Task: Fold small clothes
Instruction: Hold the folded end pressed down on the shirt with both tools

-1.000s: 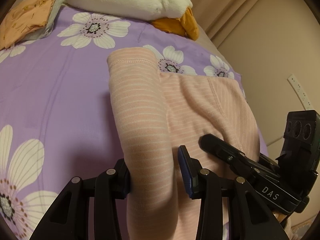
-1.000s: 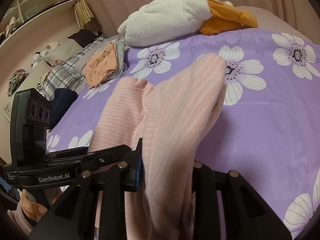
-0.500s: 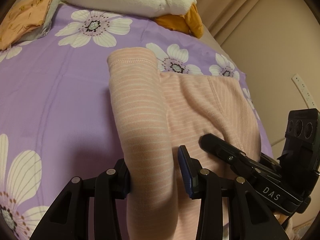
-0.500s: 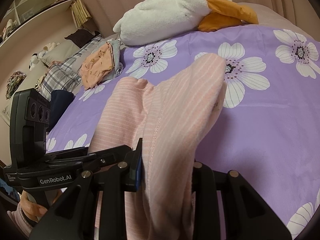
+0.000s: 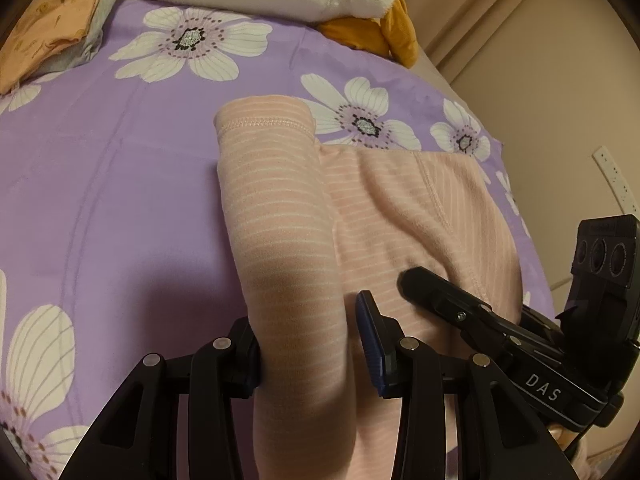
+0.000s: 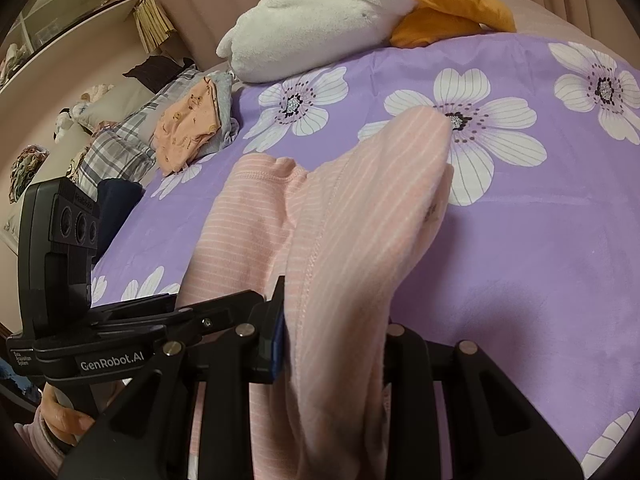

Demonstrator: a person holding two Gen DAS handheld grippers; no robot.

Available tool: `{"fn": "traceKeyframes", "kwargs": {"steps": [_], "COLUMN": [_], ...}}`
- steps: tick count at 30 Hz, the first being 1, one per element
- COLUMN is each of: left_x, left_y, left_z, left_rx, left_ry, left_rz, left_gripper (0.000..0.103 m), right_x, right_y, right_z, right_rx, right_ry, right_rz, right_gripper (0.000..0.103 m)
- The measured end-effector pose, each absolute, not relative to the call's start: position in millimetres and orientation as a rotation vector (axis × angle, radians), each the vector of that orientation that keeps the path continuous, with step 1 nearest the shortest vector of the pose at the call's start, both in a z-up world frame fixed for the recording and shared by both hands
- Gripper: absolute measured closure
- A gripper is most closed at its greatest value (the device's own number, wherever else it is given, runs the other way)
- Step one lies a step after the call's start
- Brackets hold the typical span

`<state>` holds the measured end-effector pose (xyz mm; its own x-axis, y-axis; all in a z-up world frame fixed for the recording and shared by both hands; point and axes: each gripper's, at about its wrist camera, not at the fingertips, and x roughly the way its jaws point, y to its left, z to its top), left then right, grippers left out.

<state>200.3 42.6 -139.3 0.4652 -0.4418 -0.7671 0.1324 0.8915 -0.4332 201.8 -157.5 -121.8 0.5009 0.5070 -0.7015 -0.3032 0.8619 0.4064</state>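
My left hand-held gripper (image 5: 308,344) is clamped on one near edge of the pink striped garment (image 5: 280,216), my right hand-held gripper (image 6: 334,344) on the other. The garment rises from both and drapes far onto the purple flowered bed (image 5: 120,184). A white plush toy (image 6: 320,12) and folded orange clothes (image 6: 188,128) lie at the far side.

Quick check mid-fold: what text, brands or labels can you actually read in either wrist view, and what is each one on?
"DAS": on the body of the right tongs, seen from the left wrist.
"GenRobot.AI": on the body of the left tongs, seen from the right wrist.
Small white print beside "GenRobot.AI": too small to read.
Pink striped garment: no readable text.
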Motion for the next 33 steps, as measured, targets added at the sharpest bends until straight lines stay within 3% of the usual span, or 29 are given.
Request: {"fn": "traceKeyframes", "kwargs": {"steps": [33], "left_x": [208], "left_y": [43], "left_z": [-153], "left_rx": [-0.304], "left_ry": [1.052], "left_rz": [-0.332], "left_gripper": [0.063], "right_x": [215], "right_y": [-180], "right_z": [-161], "right_rx": [0.409], "right_ry": [1.019], "right_rz": [0.481], "right_gripper": [0.070]}}
